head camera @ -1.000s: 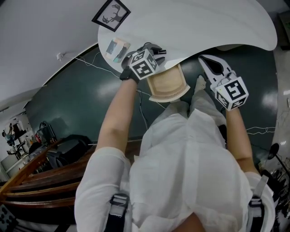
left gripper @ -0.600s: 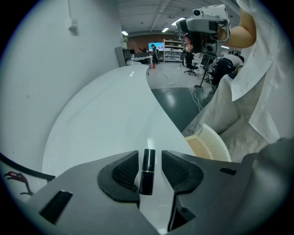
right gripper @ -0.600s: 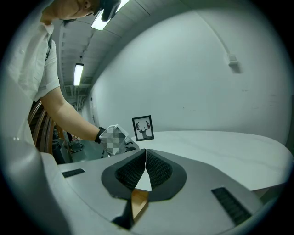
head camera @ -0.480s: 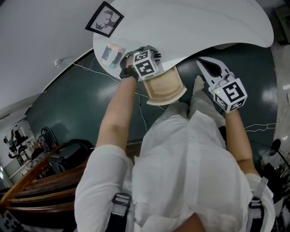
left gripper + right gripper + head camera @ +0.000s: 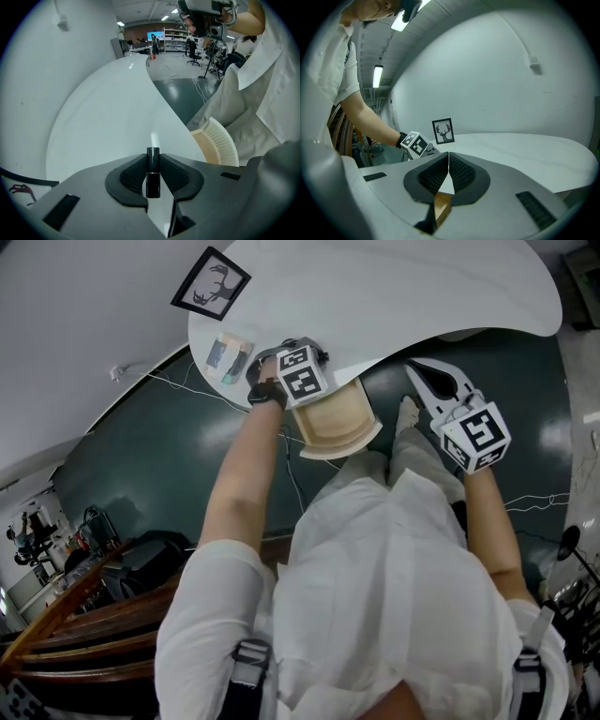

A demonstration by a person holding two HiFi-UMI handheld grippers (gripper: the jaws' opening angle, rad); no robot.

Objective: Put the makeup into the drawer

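Note:
A black lipstick tube (image 5: 153, 180) stands upright on the white table (image 5: 108, 117) between the pads of my left gripper (image 5: 153, 161). Its jaws have just been closing and the pads now press on the tube's sides. In the head view this gripper (image 5: 292, 354) points steeply down at the table's near edge, just above the open wooden drawer (image 5: 336, 420). A small makeup palette (image 5: 228, 354) lies on the table to its left. My right gripper (image 5: 419, 373) hangs over the dark floor right of the drawer, jaws shut with nothing between them (image 5: 448, 155).
A framed deer picture (image 5: 210, 283) stands at the table's far left, also in the right gripper view as the deer picture (image 5: 443, 131). The drawer's pale ribbed front (image 5: 226, 143) juts out below the table edge. Cables run over the dark green floor (image 5: 187, 446).
My left gripper has sunk a little toward the table's edge and tilted more steeply down. The right gripper has stayed where it was.

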